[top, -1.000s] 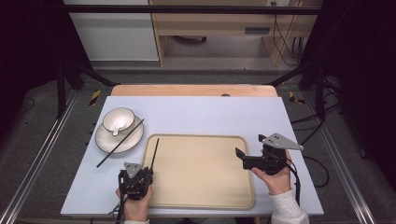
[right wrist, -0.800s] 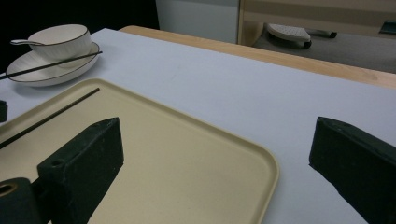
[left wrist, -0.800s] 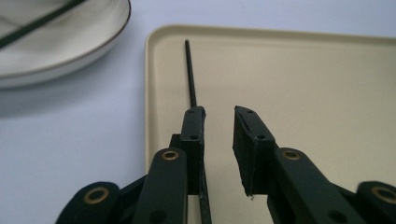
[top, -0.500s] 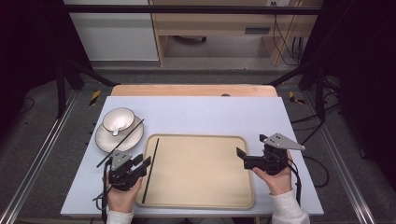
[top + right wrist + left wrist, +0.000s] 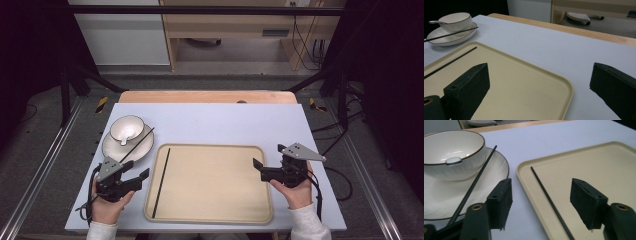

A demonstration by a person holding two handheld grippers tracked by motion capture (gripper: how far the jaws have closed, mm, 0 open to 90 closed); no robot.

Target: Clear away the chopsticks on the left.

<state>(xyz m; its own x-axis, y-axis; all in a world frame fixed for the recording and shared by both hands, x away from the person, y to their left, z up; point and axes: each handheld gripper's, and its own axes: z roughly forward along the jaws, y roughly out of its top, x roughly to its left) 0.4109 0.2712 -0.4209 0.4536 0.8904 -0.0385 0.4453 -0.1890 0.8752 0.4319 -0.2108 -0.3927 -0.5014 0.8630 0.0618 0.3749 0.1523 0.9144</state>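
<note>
Chopstick (image 5: 161, 182), thin black rod, smooth beige tray (image 5: 215, 217)

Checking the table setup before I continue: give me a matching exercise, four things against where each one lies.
Things:
1. bowl
2. chopstick on the left
3. chopstick on the right
4. left tongs

Places:
A. flat inside the tray, along its left edge
B. leaning across the plate
C. on the plate
D. above the table, between plate and tray, open and holding nothing

Pairs: 1-C, 2-B, 3-A, 4-D
</note>
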